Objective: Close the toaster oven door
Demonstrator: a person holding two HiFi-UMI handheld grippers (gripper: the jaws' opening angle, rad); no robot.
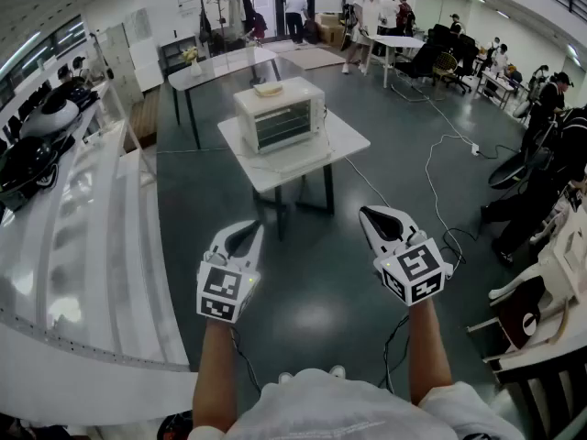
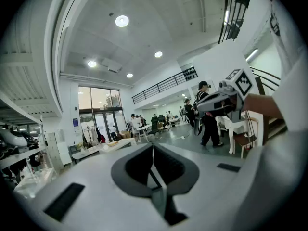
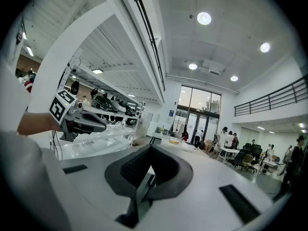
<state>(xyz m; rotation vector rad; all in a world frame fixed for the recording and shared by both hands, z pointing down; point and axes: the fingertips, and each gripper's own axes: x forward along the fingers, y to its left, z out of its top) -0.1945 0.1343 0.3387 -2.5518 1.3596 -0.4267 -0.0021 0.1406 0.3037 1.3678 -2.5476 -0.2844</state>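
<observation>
The white toaster oven [image 1: 280, 113] stands on a small white table [image 1: 344, 140] in the middle of the room, far ahead of me. Its glass front faces me, and a pale slab that looks like the let-down door [image 1: 295, 159] lies flat in front of it. My left gripper [image 1: 251, 231] and right gripper [image 1: 370, 213] hang side by side over the floor, well short of the table, both shut and empty. In the left gripper view the shut jaws [image 2: 153, 146] point up at the hall, and the right gripper view [image 3: 150, 146] shows the same. Neither gripper view shows the oven.
A long white counter [image 1: 83, 246] runs along the left. Cables [image 1: 431, 181] trail over the grey floor to the right of the table. White chairs [image 1: 541, 291] stand at the right edge. A second table [image 1: 229, 62] and several people are farther back.
</observation>
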